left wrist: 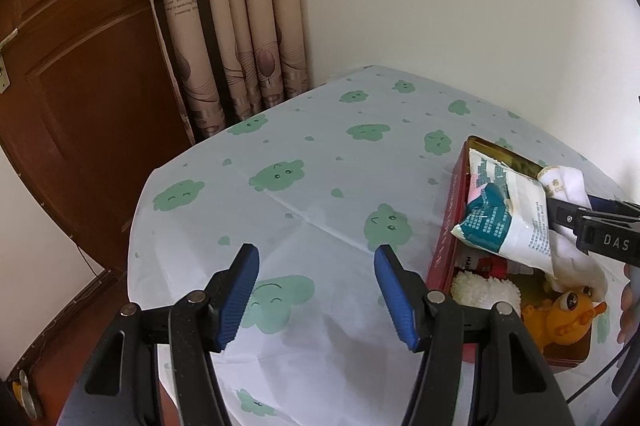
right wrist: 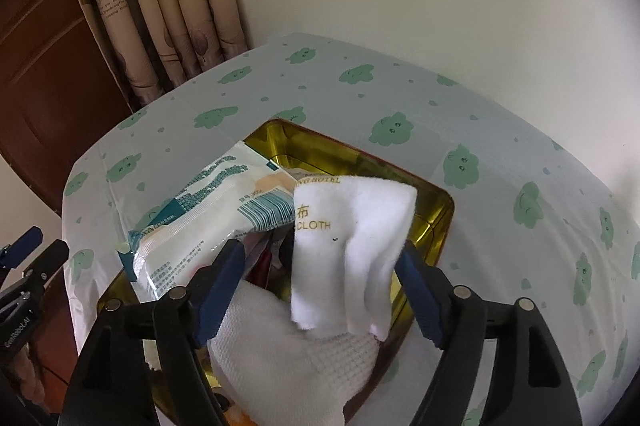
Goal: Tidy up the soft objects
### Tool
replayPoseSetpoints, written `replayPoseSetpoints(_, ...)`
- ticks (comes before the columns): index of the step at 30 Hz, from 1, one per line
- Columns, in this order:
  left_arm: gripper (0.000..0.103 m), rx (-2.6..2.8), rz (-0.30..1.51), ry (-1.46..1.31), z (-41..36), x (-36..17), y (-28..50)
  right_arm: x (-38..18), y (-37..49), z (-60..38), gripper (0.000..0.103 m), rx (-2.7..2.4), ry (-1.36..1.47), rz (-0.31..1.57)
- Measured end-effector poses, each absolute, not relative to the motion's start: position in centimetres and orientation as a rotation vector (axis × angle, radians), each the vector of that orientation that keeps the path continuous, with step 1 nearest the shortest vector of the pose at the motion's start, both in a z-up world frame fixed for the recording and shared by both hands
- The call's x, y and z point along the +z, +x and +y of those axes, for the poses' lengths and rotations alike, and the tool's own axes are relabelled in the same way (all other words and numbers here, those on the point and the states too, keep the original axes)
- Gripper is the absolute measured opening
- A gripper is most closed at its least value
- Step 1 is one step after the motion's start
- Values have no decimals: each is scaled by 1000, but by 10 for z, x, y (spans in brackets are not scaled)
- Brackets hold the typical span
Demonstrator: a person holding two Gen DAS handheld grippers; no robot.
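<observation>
Red rectangular tin with gold lining [right wrist: 436, 222] on cloud-print tablecloth [left wrist: 320, 154]; contents: white-and-teal wipes packet [right wrist: 208, 222], white embroidered cloth [right wrist: 352, 250] draped between spread right gripper [right wrist: 320, 290] jaws, untouched by either pad, waffle towel [right wrist: 288, 358], orange plush toy [left wrist: 560, 318]; left gripper [left wrist: 316, 298] spread, empty, beside tin.

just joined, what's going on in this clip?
A person with two handheld grippers is packing soft items into a gold-lined tin on the table. The right gripper stands open over the tin, a white cloth marked CLOTH between its jaws, seemingly just let go. A wipes packet, a waffle-weave towel and an orange toy already lie in the tin. The left gripper is open and empty over the tablecloth.
</observation>
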State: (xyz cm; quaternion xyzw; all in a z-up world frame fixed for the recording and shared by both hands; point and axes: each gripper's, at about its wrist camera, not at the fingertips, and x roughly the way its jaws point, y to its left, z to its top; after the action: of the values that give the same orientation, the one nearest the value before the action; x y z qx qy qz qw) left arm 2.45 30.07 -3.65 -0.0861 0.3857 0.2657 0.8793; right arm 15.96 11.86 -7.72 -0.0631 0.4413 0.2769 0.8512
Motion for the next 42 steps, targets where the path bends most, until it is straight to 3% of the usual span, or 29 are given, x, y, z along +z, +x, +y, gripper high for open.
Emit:
replayPoseSetpoints(11,62,531,806,-163,293,-41,28,-63,153,115,80,588,-114,904)
replayPoseSetpoints(14,62,526,804,-163,292,-41,27,-56,145,115,89,590,-133,877)
replayPoseSetpoints(27,62,509,805,-166,289,-40,28,-24,105,95,91,599,-93,809)
replayPoseSetpoints(42,62,488,793,-125,274,-36,30,-44,42,86,98,546,-174,797)
